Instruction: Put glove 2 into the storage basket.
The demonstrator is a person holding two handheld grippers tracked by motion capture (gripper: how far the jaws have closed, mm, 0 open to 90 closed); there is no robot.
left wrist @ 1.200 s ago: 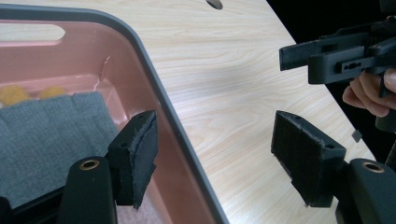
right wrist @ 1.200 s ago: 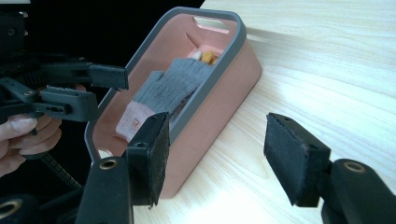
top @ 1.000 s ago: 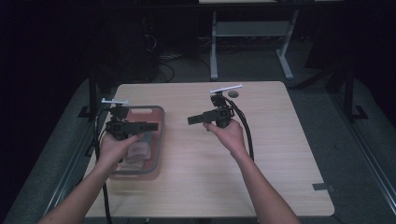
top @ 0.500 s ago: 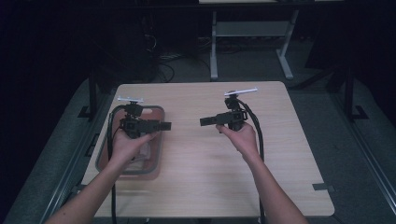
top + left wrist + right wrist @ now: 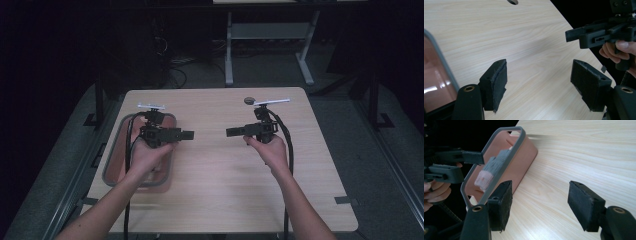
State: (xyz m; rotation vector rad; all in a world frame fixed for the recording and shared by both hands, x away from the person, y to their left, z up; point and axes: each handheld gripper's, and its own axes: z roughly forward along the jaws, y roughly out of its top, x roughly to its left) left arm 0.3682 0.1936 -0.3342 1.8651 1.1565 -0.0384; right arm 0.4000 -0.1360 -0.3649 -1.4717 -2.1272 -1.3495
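Bench (image 5: 220, 200) — pale wood, largest item, bare across its middle.

Tray (image 5: 111, 165) — pink, grey-rimmed, at nine o'clock on the bench; a grey-and-pink folded cloth (image 5: 489, 171) lies inside it.

Left gripper (image 5: 187, 134) — I hold it just above the tray's three o'clock edge, jaws wide, nothing between them.

Right gripper (image 5: 232, 132) — at two o'clock of centre, facing the left one, jaws wide and empty.

Dark disc (image 5: 249, 100) — smallest, at one o'clock.

Handling note — I'd judge the cloth is the target: tip the left gripper down into the tray, clear of the rim.
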